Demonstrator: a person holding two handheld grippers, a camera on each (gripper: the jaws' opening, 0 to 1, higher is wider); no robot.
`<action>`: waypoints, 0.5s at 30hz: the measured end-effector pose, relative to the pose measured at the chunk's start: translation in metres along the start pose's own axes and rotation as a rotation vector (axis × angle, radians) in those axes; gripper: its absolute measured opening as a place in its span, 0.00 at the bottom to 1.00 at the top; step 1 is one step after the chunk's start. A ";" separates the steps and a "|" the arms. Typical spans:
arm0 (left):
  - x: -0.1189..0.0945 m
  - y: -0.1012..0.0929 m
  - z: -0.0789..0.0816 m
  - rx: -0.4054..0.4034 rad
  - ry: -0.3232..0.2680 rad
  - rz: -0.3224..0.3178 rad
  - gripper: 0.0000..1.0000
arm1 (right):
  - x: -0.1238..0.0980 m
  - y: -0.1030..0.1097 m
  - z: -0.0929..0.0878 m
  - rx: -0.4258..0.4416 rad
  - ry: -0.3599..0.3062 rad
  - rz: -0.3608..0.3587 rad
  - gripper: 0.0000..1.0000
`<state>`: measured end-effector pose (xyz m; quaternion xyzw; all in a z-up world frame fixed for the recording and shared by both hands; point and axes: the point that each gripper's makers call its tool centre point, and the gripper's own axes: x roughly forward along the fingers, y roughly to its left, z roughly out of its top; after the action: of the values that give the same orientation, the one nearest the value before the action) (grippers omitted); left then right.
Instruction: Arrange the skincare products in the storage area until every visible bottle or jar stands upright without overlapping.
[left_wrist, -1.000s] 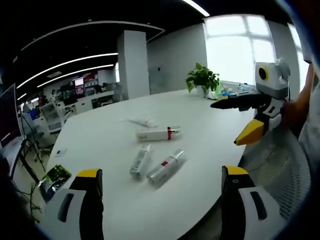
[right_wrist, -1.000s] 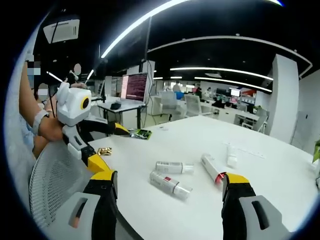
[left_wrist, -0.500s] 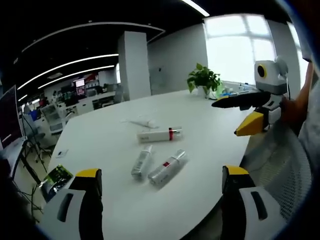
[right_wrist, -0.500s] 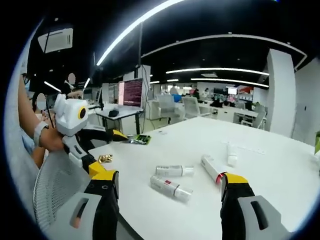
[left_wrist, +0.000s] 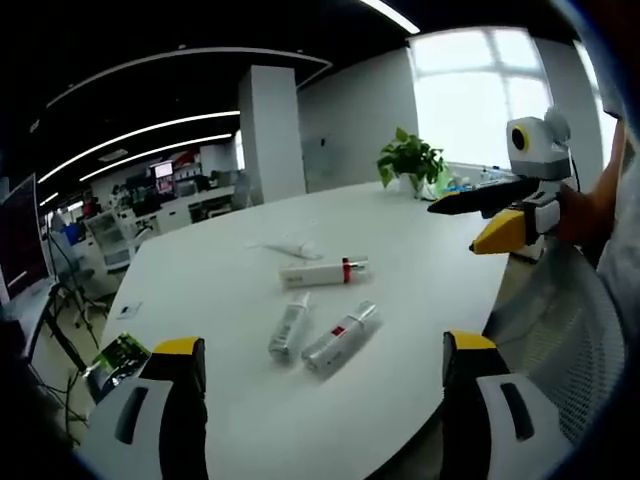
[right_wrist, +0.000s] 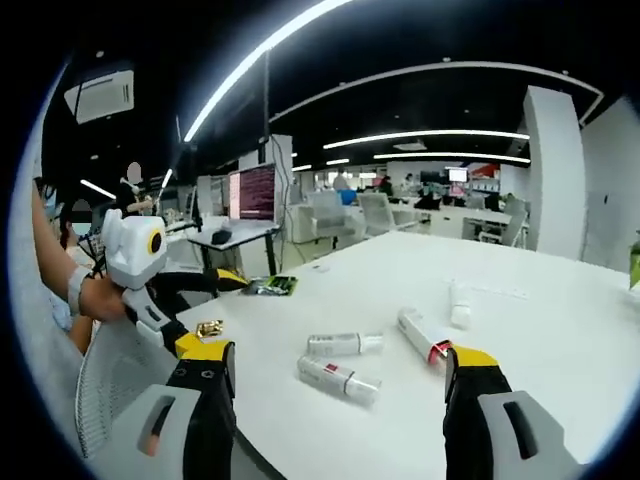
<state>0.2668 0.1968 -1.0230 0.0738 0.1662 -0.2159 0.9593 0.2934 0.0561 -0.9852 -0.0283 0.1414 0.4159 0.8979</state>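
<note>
Both pairs of yellow-tipped fingers stand spread wide with nothing between them: the left gripper (left_wrist: 318, 350) and the right gripper (right_wrist: 338, 355) hover off the near edge of the white table (left_wrist: 420, 270), well short of the products. Ahead of the left fingertips lie four items, all on their sides: a silvery bottle with a red label (left_wrist: 340, 337), just beside it a slimmer pale tube (left_wrist: 291, 328), beyond them a white bottle with a red band (left_wrist: 322, 272), and farthest off a small white tube (left_wrist: 283, 248). None overlaps another, though the first two lie close. From the right gripper the red-banded bottle (right_wrist: 422, 335) sits nearest the right-hand finger, with the silvery bottle (right_wrist: 338, 379) and the pale tube (right_wrist: 343, 344) between the fingers' lines and the small tube (right_wrist: 459, 303) beyond. These look like light plastic cylinders, smooth and probably slippery, apt to roll on the glossy tabletop; I would pinch each across mid-body, clear of the cap. The tubes look softer and may squash, and their narrow bases may tip easily.
</note>
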 end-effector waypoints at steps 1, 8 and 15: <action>0.000 0.000 0.000 0.000 0.002 0.002 0.93 | 0.001 -0.002 0.002 -0.002 0.000 0.003 0.89; 0.001 0.002 -0.004 0.009 0.020 0.013 0.90 | 0.007 -0.016 0.013 -0.001 0.021 0.016 0.92; 0.003 0.002 -0.012 0.011 0.061 0.010 0.87 | 0.010 -0.036 0.032 -0.017 0.017 -0.004 0.93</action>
<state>0.2667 0.2001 -1.0350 0.0865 0.1937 -0.2098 0.9545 0.3340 0.0453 -0.9599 -0.0396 0.1454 0.4153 0.8971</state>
